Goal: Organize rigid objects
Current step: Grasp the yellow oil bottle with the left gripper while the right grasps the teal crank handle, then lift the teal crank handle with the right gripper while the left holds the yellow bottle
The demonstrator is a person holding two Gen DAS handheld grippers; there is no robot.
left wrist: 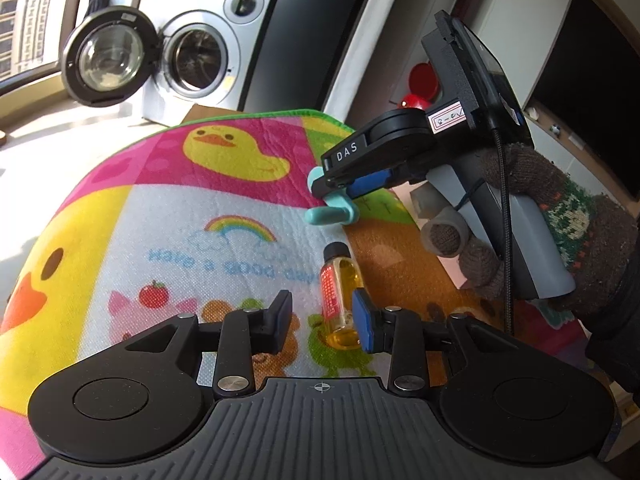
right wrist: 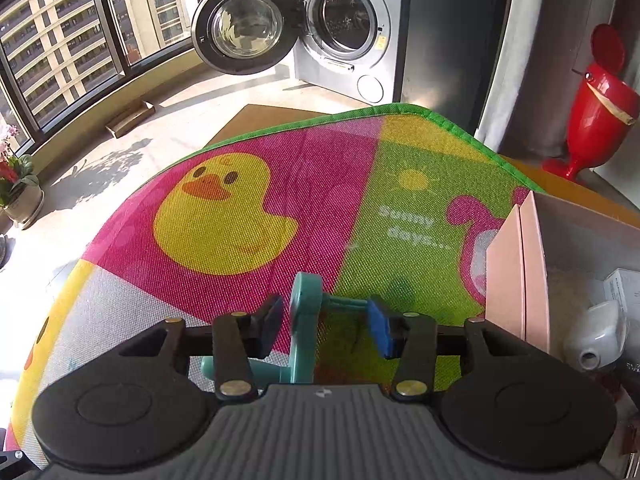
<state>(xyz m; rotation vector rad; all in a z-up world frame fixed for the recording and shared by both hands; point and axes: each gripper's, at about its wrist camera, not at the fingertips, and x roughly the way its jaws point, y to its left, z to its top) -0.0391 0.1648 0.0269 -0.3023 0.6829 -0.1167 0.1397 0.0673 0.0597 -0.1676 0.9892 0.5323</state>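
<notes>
Left wrist view: left gripper [left wrist: 325, 322] low over the play mat [left wrist: 168, 216], jaws partly spread, pads not pressing anything. Small glass bottle [left wrist: 340, 300] with yellow liquid, black cap and red label lies on the mat between the fingers, right up against the blue right pad [left wrist: 365, 322]; contact there can't be confirmed, clear gap to the left pad. Farther along the mat, toward its right edge, right gripper [left wrist: 334, 194] angles down, held by a gloved hand [left wrist: 560, 236], with a teal plastic piece [left wrist: 332, 210] between its fingertips; piece sits at or just above the mat surface. Washing machine [left wrist: 200, 60] with door open beyond the mat's far edge. Right wrist view: right gripper [right wrist: 326, 326] has the teal plastic piece [right wrist: 304, 320] between its pads, disc end against the left pad, stem end against the blue right pad; jaws pinching it. Pink box [right wrist: 516, 272] sits at the mat's right edge, white items inside, not identifiable. Red bin [right wrist: 600, 104] on the floor past the far right corner; potted plant [right wrist: 20, 192] by the window at left.
</notes>
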